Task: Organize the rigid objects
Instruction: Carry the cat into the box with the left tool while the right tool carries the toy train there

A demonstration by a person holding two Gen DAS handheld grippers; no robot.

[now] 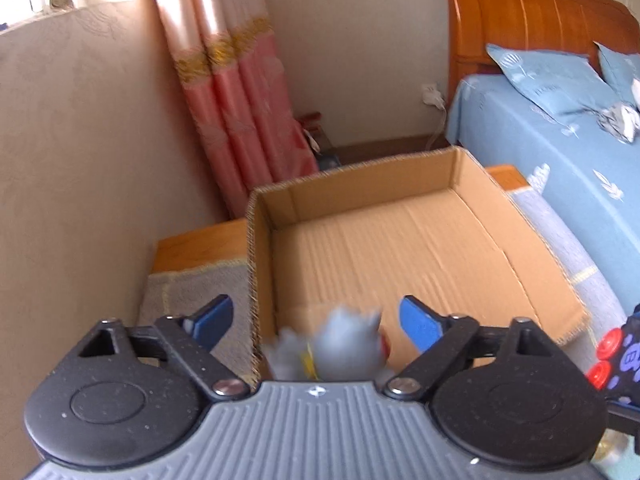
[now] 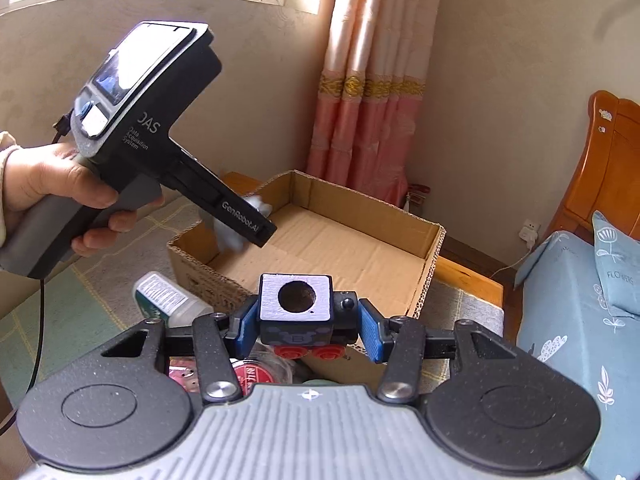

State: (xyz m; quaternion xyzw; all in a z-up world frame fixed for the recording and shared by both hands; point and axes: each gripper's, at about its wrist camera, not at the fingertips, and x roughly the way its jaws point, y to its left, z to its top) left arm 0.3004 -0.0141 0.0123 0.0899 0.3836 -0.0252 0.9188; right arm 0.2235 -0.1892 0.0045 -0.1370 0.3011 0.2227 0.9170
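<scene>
Bedroom, mat-covered bench (image 2: 460, 300): one cardboard box (image 1: 400, 240), one grey spiky toy (image 1: 336, 344) between my left tongs' (image 1: 316, 320) spread jaws, one black block toy (image 2: 298, 312) pinched in my right tongs (image 2: 306, 330).

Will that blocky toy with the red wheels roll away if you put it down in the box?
Maybe a little. The blocky toy has round red wheels underneath, so it may roll on the cardboard box's flat floor. It looks stiff between the right gripper's pads, and the walls should stop it.

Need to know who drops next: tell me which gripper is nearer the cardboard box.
Left. The left gripper hangs over the cardboard box near corner; the right gripper sits short of its front wall.
</scene>
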